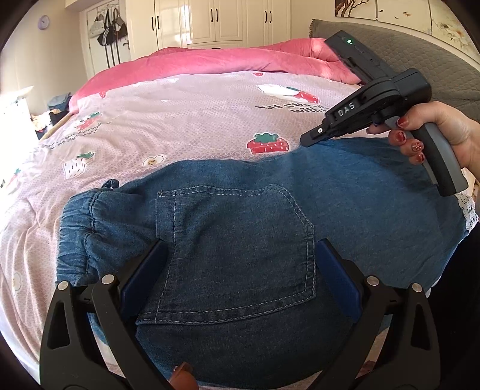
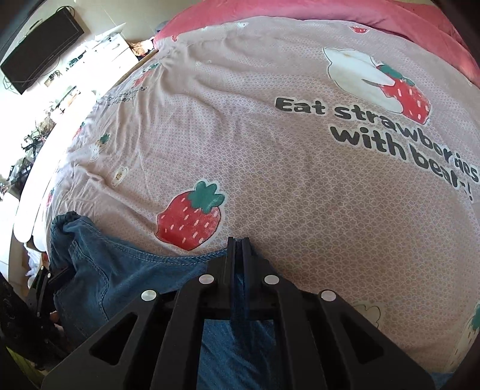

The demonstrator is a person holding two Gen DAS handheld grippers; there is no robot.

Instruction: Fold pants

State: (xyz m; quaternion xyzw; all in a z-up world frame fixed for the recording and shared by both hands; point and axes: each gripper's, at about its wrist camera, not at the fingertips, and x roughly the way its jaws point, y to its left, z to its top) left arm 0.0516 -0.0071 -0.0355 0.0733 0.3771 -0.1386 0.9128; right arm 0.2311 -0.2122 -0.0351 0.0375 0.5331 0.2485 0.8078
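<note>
Blue denim pants (image 1: pixel 240 216) lie flat on the bed, back pocket (image 1: pixel 237 255) up and elastic waistband (image 1: pixel 78 222) at the left. My left gripper (image 1: pixel 242 243) is open, its blue pads (image 1: pixel 144 276) spread wide either side of the pocket and low over the cloth. My right gripper (image 2: pixel 238 241) is shut on the far stitched edge of the pants (image 2: pixel 168 259), and denim shows pinched between its fingers. In the left wrist view the right gripper (image 1: pixel 309 139) sits at the far right edge of the denim, held by a hand (image 1: pixel 435 132).
The bed carries a pink cover (image 2: pixel 270 150) printed with strawberries and lettering, with a bright pink quilt (image 1: pixel 210 63) bunched behind. A grey headboard (image 1: pixel 435 51) is at the right, white wardrobes (image 1: pixel 216 21) at the back. A cluttered desk and monitor (image 2: pixel 39 48) stand left of the bed.
</note>
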